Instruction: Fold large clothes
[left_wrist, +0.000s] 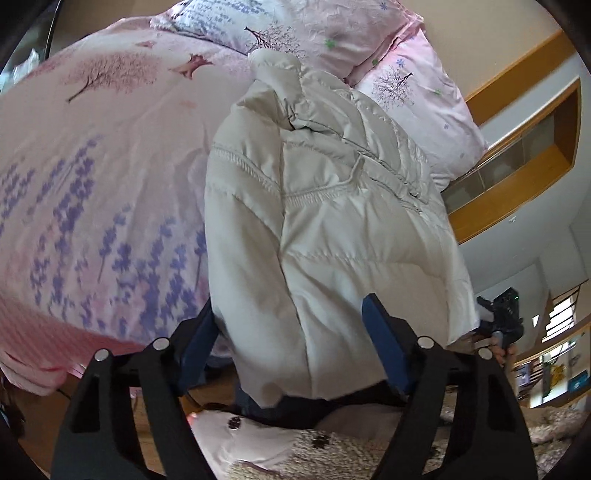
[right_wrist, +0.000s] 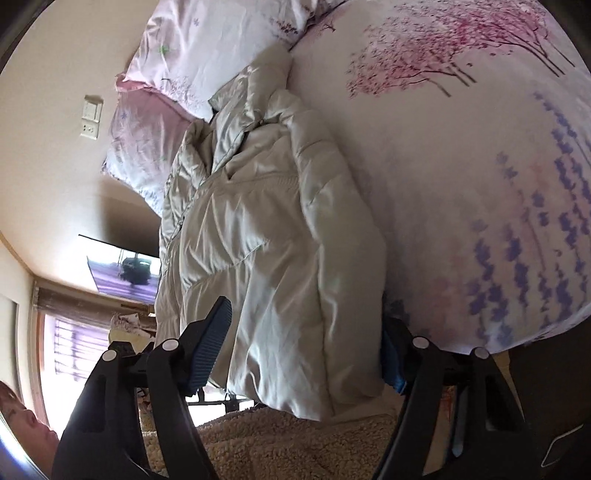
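A cream quilted puffer jacket (left_wrist: 332, 221) lies lengthwise on a bed with a pink and purple floral cover (left_wrist: 103, 177), its collar end toward the pillows. In the left wrist view my left gripper (left_wrist: 291, 332) straddles the jacket's near end, and both blue pads (left_wrist: 384, 343) lie against the padded fabric. The right wrist view shows the same jacket (right_wrist: 266, 236), folded into a thick strip. My right gripper (right_wrist: 306, 347) holds its near end between the jaws. One ribbed pad (right_wrist: 210, 347) touches the fabric and the other is half hidden behind the fold.
Two pink pillows (left_wrist: 406, 74) lie at the head of the bed beside a wooden wall shelf (left_wrist: 517, 155). A wall switch (right_wrist: 90, 116) and a dark screen (right_wrist: 122, 273) are on the wall, with a window (right_wrist: 70, 347) below. A person's fleece top (right_wrist: 280, 443) fills the bottom.
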